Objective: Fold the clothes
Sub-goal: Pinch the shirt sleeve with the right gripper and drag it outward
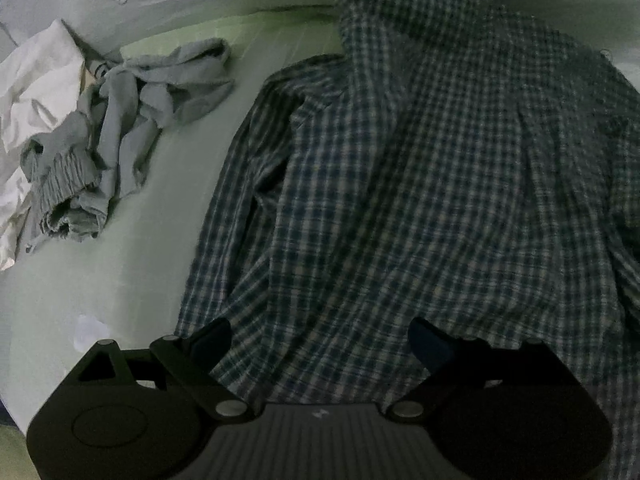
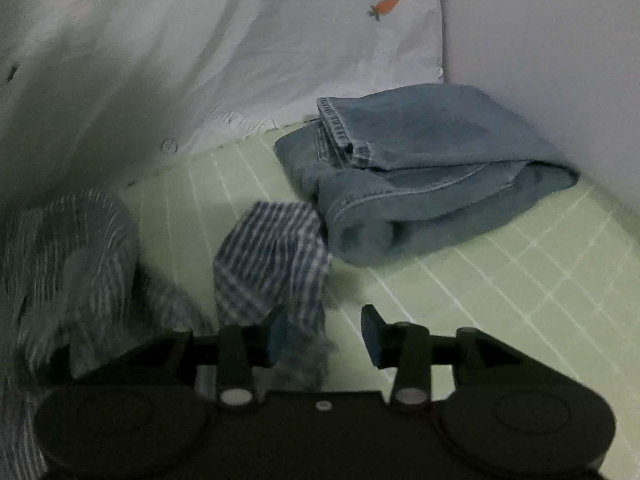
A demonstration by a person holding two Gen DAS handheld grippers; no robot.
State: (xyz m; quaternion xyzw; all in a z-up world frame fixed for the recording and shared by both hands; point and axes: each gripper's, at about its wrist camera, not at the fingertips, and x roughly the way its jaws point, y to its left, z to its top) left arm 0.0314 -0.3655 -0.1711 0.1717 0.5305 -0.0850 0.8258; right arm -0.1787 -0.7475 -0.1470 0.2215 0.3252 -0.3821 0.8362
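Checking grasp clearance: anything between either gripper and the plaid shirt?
Nothing visible. The left gripper is open directly over the plaid shirt, cloth between its fingers. The right gripper is open with a shirt end at its left finger. The folded jeans and grey garment lie off to the side.

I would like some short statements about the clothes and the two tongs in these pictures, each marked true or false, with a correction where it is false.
1. The left tongs are open above the checked shirt. True.
2. The jeans are spread out flat. False: they lie folded in a bundle on the green sheet.
3. The right tongs are open, with a piece of checked cloth hanging between their fingers. True.
4. The grey garment is neatly folded. False: it lies crumpled beside a white cloth.
5. The grey garment lies on top of the checked shirt. False: bare sheet shows between them.
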